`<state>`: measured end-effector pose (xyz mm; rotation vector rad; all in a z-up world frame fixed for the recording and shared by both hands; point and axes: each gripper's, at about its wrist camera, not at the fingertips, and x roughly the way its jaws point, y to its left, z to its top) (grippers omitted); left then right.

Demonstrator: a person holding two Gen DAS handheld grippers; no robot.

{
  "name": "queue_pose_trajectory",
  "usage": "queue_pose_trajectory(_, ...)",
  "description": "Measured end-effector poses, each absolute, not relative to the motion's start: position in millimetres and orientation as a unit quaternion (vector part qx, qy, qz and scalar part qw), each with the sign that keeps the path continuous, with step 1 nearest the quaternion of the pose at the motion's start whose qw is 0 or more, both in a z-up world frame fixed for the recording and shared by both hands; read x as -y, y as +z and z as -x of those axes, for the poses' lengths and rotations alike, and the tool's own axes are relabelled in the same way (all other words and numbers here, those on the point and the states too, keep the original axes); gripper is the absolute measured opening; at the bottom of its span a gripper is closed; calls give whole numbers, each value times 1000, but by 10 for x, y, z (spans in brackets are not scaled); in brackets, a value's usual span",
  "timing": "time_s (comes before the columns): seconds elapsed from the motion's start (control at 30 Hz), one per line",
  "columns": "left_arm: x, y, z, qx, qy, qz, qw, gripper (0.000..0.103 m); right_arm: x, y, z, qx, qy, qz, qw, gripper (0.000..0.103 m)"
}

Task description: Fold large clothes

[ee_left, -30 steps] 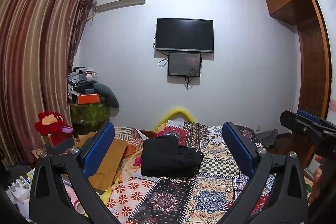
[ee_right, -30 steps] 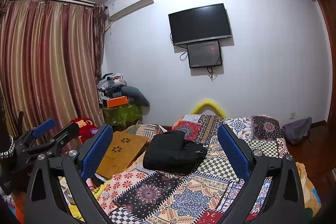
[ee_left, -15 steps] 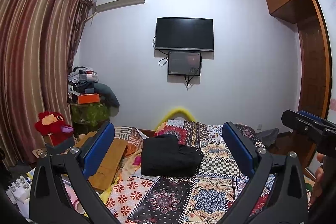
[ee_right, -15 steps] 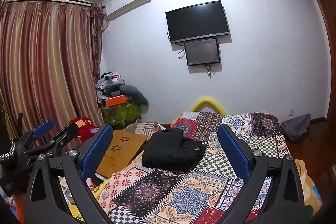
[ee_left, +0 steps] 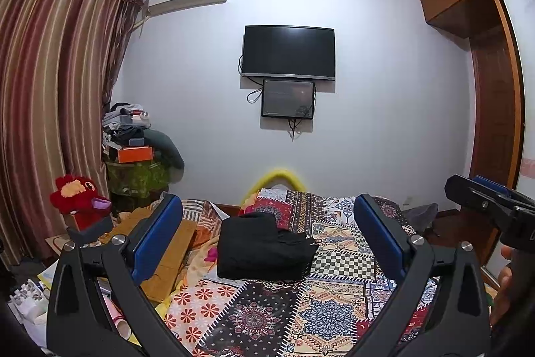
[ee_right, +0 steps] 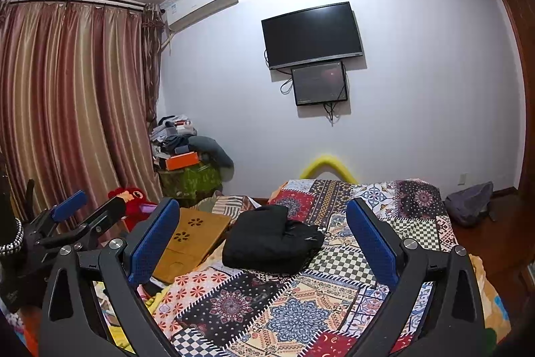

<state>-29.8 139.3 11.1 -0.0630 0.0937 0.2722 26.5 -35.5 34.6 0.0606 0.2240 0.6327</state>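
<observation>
While both tools are hanging in the air above the near end of the bed, the scene is reading as follows.

Left wrist view, garment: the black garment (ee_left: 264, 245) is lying on the patchwork quilt (ee_left: 337, 306) of the bed, toward its far half, already sitting as a squarish, thick bundle with a looser rumpled part trailing to its right.
Left wrist view, jaws: the left gripper (ee_left: 267, 243) is showing its blue pads wide apart, gripping nothing, with the bundle framed between them but well apart from them.
Left wrist view, other tool: the right gripper (ee_left: 481, 193) is poking in at the right edge; its jaws are not readable here.
Left wrist view, handling: the cloth is looking soft, limp and bulky, probably padded and light for its size, so it is likely going to sag and unfold if lifted by one point.

Right wrist view, garment: the same black bundle (ee_right: 272, 243) is resting beside the wooden lap tray (ee_right: 190, 240) at the bed's left edge, its creased loose end pointing right.
Right wrist view, jaws: the right gripper (ee_right: 262, 240) is standing fully spread and empty.
Right wrist view, other tool: the left gripper (ee_right: 87, 206) is appearing at the left, its jaws apart.
Right wrist view, hold: I am judging the best grip to be two corners or a seam edge, one per tool, pinching several layers.
</observation>
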Motion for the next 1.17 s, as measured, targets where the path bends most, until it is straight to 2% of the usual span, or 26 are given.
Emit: queue_pose_trajectory(1.17, -1439, 25, 202, -62, 102, 34, 992, 103, 218, 286, -312, -128, 295, -17, 947, 100)
